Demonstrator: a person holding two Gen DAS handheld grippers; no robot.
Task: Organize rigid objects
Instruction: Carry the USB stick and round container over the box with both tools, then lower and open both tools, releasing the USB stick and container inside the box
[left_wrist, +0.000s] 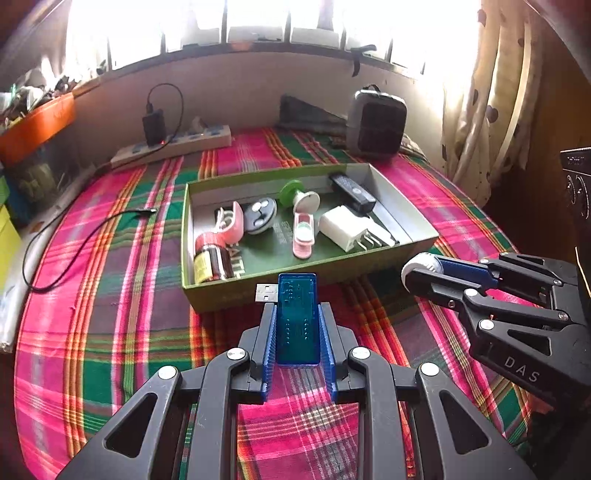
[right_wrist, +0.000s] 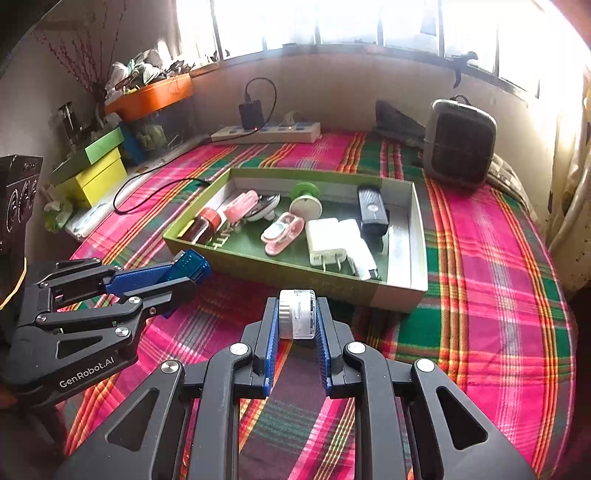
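Left gripper (left_wrist: 297, 332) is clamping the blue USB stick (left_wrist: 297, 317), right gripper (right_wrist: 297, 325) is pinching the white cap (right_wrist: 297, 314), both hovering just short of the box (left_wrist: 406, 254); thin grips are risking slips onto the blanket (left_wrist: 110, 332).

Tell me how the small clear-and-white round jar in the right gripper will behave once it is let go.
The small clear-and-white round jar looks like rigid plastic, so it probably won't deform. Its round body may roll if dropped sideways into the green cardboard tray. The smooth wall could slip between the blue fingers.
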